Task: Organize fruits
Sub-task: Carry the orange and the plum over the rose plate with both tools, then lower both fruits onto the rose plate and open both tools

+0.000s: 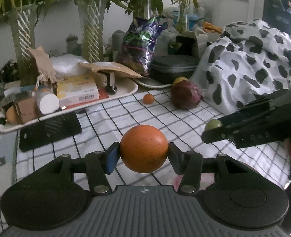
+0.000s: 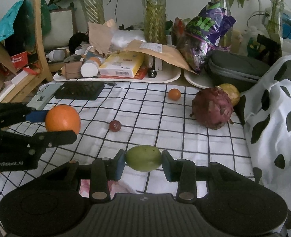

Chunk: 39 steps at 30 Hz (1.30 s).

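Left gripper jaws pinching an orange, blue pads pressed on both sides, fruit lifted clear of the checked cloth. Right gripper jaws pinching a green fruit the same way, also off the cloth. Exact kind of green fruit cannot be told.

In the right wrist view the left gripper with its orange sits at 9 o'clock of the frame. A small dark-red fruit lies on the cloth at about 11 o'clock from the green fruit. A small orange fruit lies further back at 1 o'clock. A dragon fruit rests at 2 o'clock, with a yellow fruit touching it from behind, partly hidden.

Beyond the cloth at 12 o'clock: a white tray loaded with boxes and a paper envelope, a black device at its front left edge, a purple foil bag, a grey zip case. A spotted black-and-white fabric is piled at 3 o'clock, beside the dragon fruit. Plant stems stand behind the tray.
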Available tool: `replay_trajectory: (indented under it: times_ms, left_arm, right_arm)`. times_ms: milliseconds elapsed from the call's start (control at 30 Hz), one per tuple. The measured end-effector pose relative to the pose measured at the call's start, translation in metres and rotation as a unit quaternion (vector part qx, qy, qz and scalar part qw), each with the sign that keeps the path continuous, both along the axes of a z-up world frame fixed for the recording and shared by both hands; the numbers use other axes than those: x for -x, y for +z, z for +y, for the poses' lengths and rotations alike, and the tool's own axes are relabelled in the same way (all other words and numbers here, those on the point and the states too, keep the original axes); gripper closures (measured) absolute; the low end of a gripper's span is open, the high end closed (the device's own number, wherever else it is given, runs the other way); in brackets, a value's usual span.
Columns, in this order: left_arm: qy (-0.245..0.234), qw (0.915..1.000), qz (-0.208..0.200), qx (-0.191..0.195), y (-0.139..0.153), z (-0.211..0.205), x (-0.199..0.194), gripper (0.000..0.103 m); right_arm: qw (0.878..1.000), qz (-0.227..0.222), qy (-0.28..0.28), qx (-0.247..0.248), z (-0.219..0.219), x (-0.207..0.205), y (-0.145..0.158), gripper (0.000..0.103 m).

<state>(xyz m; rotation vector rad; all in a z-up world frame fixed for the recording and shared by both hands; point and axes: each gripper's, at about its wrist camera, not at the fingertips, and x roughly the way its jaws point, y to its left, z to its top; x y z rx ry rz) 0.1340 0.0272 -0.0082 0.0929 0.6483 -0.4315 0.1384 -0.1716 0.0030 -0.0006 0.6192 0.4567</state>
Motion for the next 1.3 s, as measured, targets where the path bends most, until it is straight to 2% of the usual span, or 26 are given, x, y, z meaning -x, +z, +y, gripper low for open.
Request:
replay_trajectory:
  times_ms: [633,867,1167,1200,1300]
  left_arm:
    - [-0.015,0.9997,0.017,0.000,-0.002,-0.015,0.051,0.053]
    - [-0.017,0.9994,0.030,0.004,-0.002,-0.018,0.061,0.053]
    - [-0.049,0.9974,0.053,0.000,-0.008,-0.033,0.066,0.053]
    - [-0.051,0.9972,0.055,0.002,-0.009,-0.034,0.065,0.053]
    - [-0.056,0.9957,0.072,0.015,-0.012,-0.036,0.062,0.053]
  right_arm:
    - [1.000,0.014,0.009,0.003,-0.009,0.060,-0.013,0.062]
    - [0.999,0.038,0.027,0.017,-0.004,0.079,-0.024,0.062]
    - [0.995,0.077,0.037,0.048,0.003,0.086,-0.041,0.062]
    - [0.995,0.079,0.037,0.051,0.002,0.086,-0.042,0.061]
    - [0.994,0.081,0.040,0.055,0.002,0.086,-0.042,0.042]
